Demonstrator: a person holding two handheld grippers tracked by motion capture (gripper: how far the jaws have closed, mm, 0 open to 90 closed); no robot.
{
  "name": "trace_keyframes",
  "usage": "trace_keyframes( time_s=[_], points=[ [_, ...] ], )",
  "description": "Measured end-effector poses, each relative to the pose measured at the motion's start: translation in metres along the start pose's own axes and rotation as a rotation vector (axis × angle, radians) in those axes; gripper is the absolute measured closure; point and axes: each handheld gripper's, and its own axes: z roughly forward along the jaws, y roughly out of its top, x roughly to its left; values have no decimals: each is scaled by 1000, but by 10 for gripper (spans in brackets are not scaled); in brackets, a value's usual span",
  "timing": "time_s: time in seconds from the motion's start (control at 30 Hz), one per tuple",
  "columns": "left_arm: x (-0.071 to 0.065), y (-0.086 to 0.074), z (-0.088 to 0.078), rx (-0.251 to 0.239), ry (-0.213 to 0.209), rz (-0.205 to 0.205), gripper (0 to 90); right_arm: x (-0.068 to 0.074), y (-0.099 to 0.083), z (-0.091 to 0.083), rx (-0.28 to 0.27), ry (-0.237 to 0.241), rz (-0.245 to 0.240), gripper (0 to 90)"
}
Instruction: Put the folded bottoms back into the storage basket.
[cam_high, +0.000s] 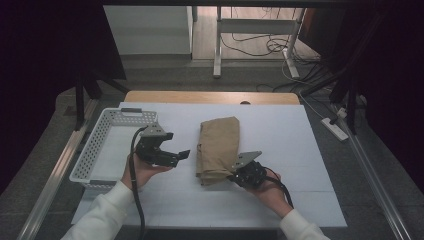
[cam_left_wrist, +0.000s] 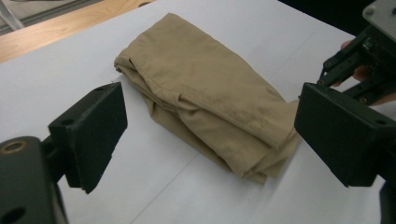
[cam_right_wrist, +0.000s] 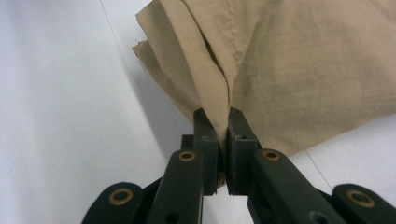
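A folded tan cloth (cam_high: 218, 147) lies on the white table cover (cam_high: 280, 130), near the middle. My right gripper (cam_high: 234, 175) is shut on the cloth's near right corner; in the right gripper view the fabric (cam_right_wrist: 289, 70) is pinched between the two pads (cam_right_wrist: 205, 135). My left gripper (cam_high: 177, 157) is held up to the left of the cloth, apart from it, and open. In the left gripper view its two jaws stand wide with nothing between them, and the tan cloth (cam_left_wrist: 205, 88) lies beyond. The right gripper (cam_left_wrist: 359, 70) also shows there, at the far right.
A white perforated basket (cam_high: 97, 145) stands at the table's left side, close behind my left hand. A wooden table edge (cam_high: 210, 96) runs along the back. Beyond it are desk legs and cables on the floor (cam_high: 260, 45).
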Motion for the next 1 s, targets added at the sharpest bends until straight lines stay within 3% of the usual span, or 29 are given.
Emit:
trace_keyframes(
  time_s=[0.47,1.0],
  points=[
    [12,24,29,27,-1,3,101,0,-1,2,-1,5,3,848],
    [24,41,48,44,-2,-1,101,0,-1,2,7,9,5,848]
  ],
)
